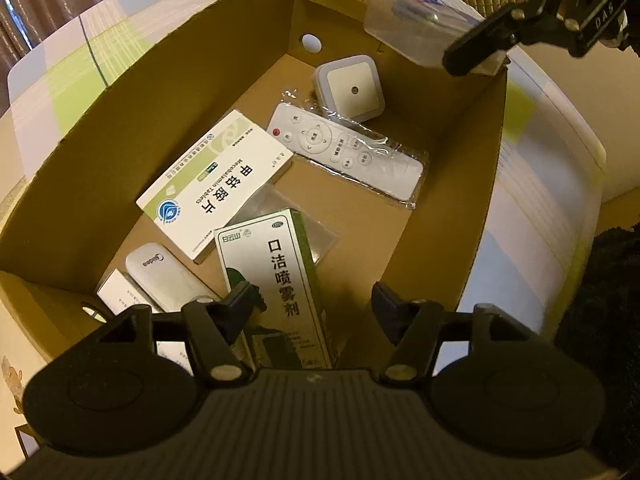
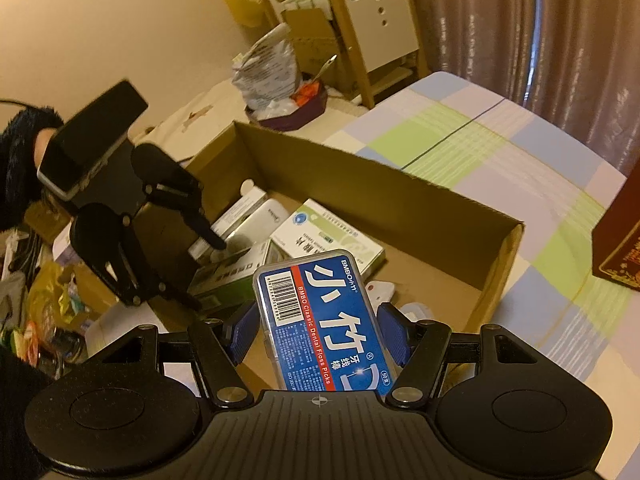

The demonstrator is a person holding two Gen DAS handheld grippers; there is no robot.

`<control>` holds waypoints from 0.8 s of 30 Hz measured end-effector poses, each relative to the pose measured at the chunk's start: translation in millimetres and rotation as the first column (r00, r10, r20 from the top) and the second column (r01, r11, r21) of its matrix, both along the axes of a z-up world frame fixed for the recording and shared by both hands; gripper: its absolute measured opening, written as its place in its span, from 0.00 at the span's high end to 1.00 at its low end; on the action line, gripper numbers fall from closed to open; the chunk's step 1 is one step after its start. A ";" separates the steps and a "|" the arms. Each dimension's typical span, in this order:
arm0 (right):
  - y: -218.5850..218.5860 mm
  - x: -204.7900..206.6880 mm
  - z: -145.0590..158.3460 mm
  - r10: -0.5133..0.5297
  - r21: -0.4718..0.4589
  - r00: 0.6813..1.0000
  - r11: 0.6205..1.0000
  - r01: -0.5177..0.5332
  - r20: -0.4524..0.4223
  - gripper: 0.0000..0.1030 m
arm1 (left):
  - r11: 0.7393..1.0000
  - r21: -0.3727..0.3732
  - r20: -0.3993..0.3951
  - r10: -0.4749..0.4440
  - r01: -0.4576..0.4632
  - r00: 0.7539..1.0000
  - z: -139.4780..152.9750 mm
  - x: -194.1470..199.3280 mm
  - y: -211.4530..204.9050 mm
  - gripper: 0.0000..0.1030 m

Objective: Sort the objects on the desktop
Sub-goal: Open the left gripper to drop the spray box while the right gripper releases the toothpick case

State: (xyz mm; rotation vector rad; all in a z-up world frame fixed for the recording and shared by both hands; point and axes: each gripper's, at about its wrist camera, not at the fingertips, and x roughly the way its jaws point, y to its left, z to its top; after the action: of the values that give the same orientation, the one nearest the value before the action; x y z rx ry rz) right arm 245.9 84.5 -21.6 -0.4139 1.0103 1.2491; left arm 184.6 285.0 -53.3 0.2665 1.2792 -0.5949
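The right gripper (image 2: 318,330) clamps its blue pads on a clear plastic floss-pick case (image 2: 324,320) with a blue label, holding it above the near edge of an open cardboard box (image 2: 400,184); the left gripper (image 1: 316,304) hangs over the box with jaws parted, pads not pressing anything. Directly beneath it a tall green-and-white spray carton (image 1: 276,280) lies flat on the box floor; beyond lie a flat white medicine box (image 1: 216,184), a bagged white remote (image 1: 344,152) and a square white night light (image 1: 352,88).
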 end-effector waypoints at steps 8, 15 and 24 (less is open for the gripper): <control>17.5 -5.2 -18.6 0.105 -0.076 0.994 0.992 -0.105 0.000 0.38 | 0.998 0.026 0.028 0.054 -0.054 0.998 11.6 -4.0 9.4 0.41; 43.3 0.2 -46.0 0.120 -0.208 0.991 0.969 -0.130 -0.060 0.38 | 0.995 0.031 0.056 0.093 -0.095 0.994 21.1 -8.6 15.1 0.37; 58.0 10.9 -69.4 0.077 -0.324 0.990 0.940 -0.111 -0.116 0.38 | 0.989 0.033 0.069 0.142 -0.145 0.987 20.7 -10.4 21.8 0.37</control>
State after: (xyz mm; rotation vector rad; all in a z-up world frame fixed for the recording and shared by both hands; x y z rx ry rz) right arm 256.8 142.5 -91.0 -0.6700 1.3069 1.1960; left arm 174.2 306.7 -32.6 0.2217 1.2349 -0.4357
